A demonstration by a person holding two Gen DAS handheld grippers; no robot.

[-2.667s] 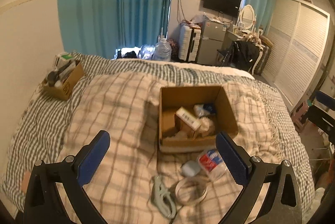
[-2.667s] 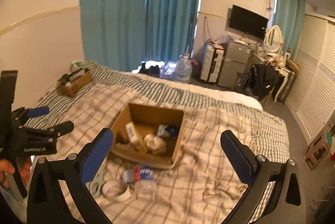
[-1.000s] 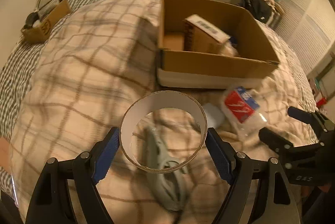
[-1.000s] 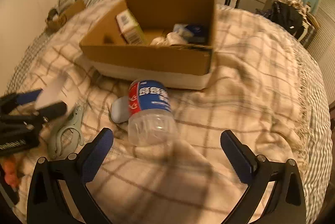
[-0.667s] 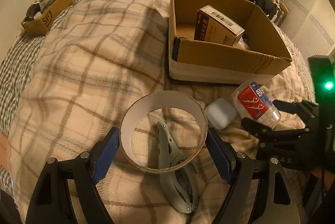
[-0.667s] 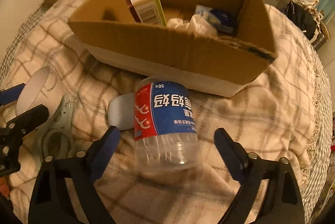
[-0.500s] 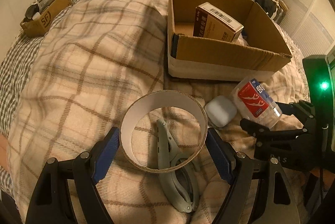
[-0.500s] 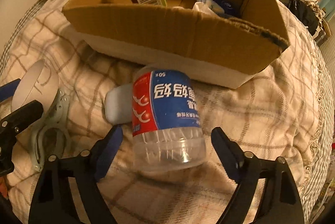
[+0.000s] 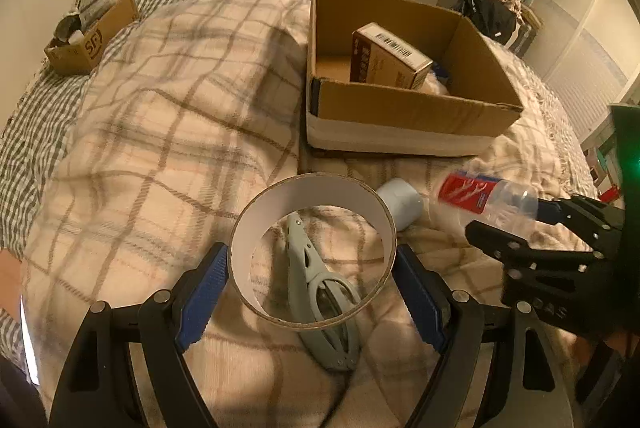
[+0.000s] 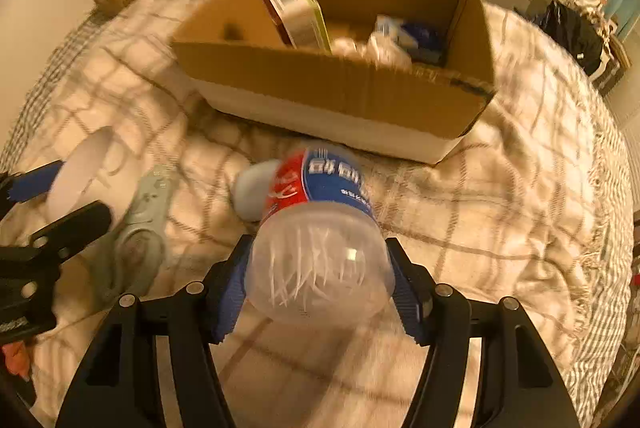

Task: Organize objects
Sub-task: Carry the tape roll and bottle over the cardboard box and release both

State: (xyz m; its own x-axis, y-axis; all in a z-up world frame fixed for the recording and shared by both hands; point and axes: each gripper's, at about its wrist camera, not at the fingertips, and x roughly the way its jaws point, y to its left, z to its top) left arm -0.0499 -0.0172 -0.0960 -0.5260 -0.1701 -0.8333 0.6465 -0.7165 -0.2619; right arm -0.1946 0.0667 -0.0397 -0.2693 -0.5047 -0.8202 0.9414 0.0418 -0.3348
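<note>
My left gripper [image 9: 312,284] is shut on a white cardboard tape ring [image 9: 312,200] and holds it above a grey-green clamp [image 9: 320,288] on the plaid blanket. My right gripper [image 10: 320,280] is shut on the base of a clear plastic bottle [image 10: 320,224] with a red and blue label, lifted off the blanket; the bottle also shows in the left wrist view [image 9: 484,198]. An open cardboard box [image 9: 404,108] lies beyond, holding a small carton [image 9: 390,56] and crumpled items. A small white case [image 9: 400,202] lies between ring and bottle.
A second small cardboard box [image 9: 88,36] full of items sits at the bed's far left corner. The plaid blanket [image 9: 160,132] covers the bed. Furniture and curtains stand behind the bed.
My right gripper has closed on the bottle and lifted it off the blanket. My left gripper still holds the tape ring, nearly in place.
</note>
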